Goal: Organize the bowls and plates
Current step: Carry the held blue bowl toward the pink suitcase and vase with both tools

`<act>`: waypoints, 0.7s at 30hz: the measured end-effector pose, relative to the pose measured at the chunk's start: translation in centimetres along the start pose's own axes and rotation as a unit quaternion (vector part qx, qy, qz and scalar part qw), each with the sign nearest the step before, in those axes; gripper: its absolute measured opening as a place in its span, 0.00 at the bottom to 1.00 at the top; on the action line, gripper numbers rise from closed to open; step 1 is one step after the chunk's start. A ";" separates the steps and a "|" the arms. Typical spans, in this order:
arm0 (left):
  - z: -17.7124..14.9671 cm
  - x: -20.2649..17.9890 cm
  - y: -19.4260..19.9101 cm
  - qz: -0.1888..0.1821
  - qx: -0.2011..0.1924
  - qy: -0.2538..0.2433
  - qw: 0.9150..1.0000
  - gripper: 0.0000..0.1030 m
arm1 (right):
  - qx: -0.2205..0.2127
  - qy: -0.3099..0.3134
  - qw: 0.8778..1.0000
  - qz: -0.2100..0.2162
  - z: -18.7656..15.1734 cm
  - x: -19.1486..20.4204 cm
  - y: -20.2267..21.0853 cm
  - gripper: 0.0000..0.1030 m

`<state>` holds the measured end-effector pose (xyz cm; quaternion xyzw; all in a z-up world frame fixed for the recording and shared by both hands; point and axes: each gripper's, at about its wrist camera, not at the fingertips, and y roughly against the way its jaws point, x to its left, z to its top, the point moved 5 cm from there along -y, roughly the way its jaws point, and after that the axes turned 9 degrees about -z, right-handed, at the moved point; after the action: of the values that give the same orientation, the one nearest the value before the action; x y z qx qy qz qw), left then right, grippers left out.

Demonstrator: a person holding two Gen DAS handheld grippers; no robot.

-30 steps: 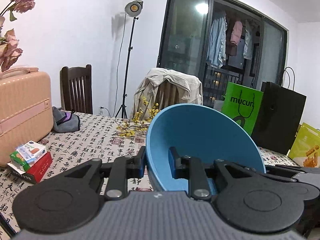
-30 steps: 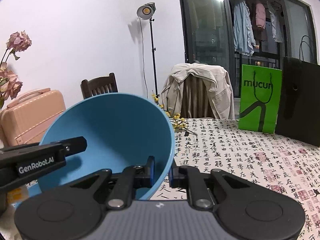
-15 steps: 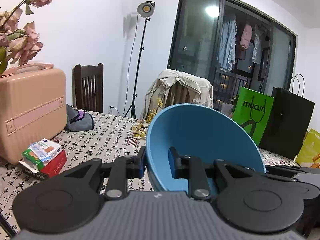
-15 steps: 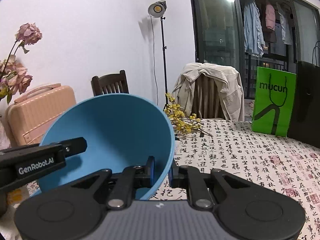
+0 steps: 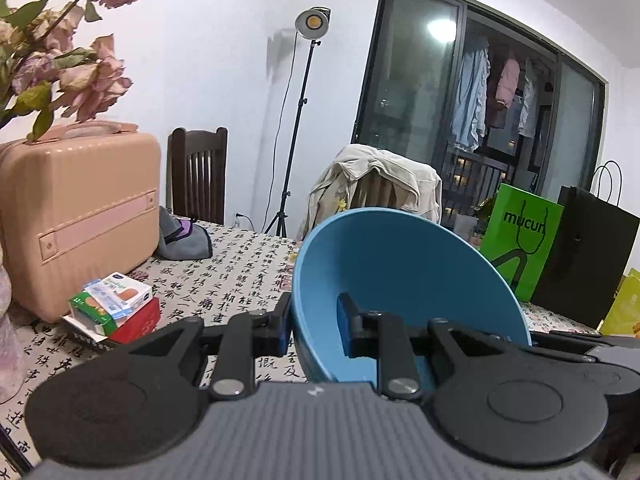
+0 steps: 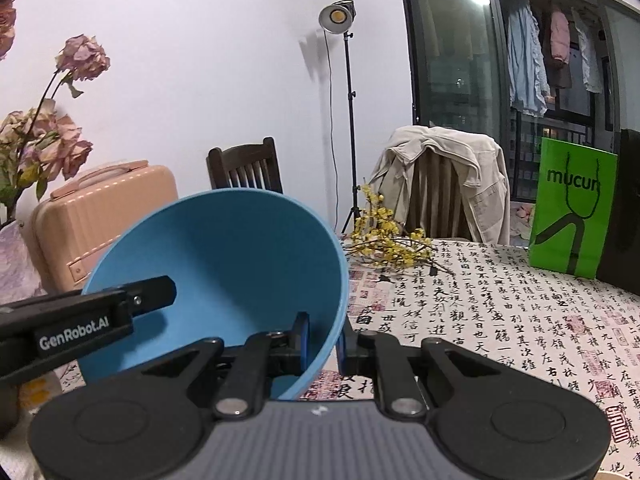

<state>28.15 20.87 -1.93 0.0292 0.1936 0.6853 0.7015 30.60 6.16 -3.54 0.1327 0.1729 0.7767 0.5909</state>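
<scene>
Blue bowl (image 5: 404, 276) hung tilted above the counter (image 6: 500, 320), each hand-held gripper clamped on its rim: left (image 5: 312, 326) on one side, right (image 6: 322, 338) opposite. Mid-carry, by the look of it; next it needed a landing spot and a level set-down.

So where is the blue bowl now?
The blue bowl hangs above the table, tilted, its rim gripped by the left claw and right claw on opposite sides.
</scene>
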 end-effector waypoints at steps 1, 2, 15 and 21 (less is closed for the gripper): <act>0.0 0.2 0.1 0.001 0.000 0.001 1.000 0.23 | 0.001 0.000 1.000 0.002 0.0 0.2 0.0 0.13; -0.1 0.3 0.3 0.003 0.000 0.002 1.000 0.23 | 0.002 0.001 1.000 0.004 -0.1 0.4 -0.1 0.13; -1.0 2.1 1.7 0.015 -0.003 0.014 1.000 0.23 | 0.011 0.003 0.999 0.031 -0.7 2.3 0.0 0.13; -1.3 2.6 2.7 0.028 -0.010 0.010 1.000 0.23 | 0.013 0.009 0.999 0.040 -1.1 3.3 0.2 0.13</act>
<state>25.15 23.26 -2.94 0.0203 0.1928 0.7065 0.6806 29.11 9.13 -4.43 0.1401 0.1827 0.7984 0.5564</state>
